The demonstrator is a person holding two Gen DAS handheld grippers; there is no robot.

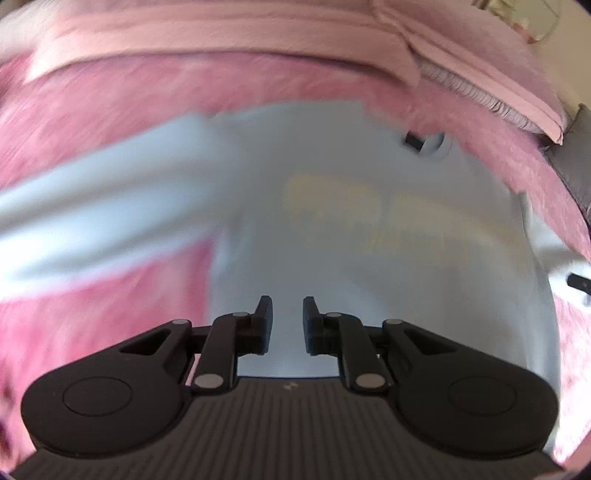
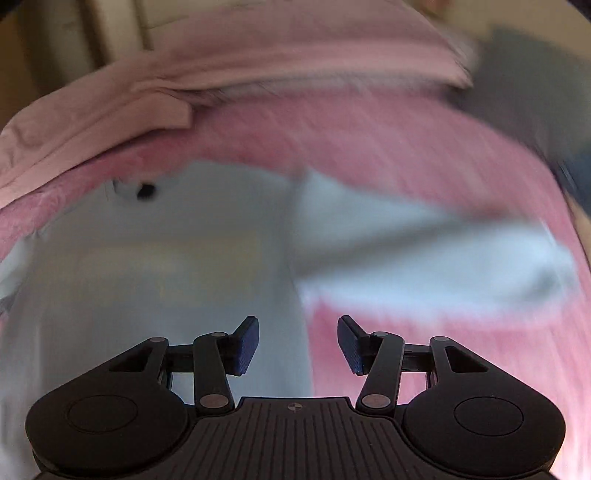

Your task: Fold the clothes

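Observation:
A light blue long-sleeved shirt (image 1: 369,229) with a pale yellow print lies flat on a pink fuzzy blanket (image 1: 110,110). Its collar with a dark tag (image 1: 413,140) points away from me. One sleeve (image 1: 92,214) stretches out to the left. My left gripper (image 1: 287,314) is open and empty above the shirt's lower body. In the right wrist view the same shirt (image 2: 147,266) fills the left half and its other sleeve (image 2: 424,251) stretches right. My right gripper (image 2: 298,332) is open and empty above the shirt's right side edge. Both views are blurred by motion.
A folded pale pink cloth (image 1: 258,29) lies along the far edge of the blanket, and it also shows in the right wrist view (image 2: 258,62). A dark grey object (image 2: 524,92) sits at the far right. The pink blanket (image 2: 406,147) surrounds the shirt.

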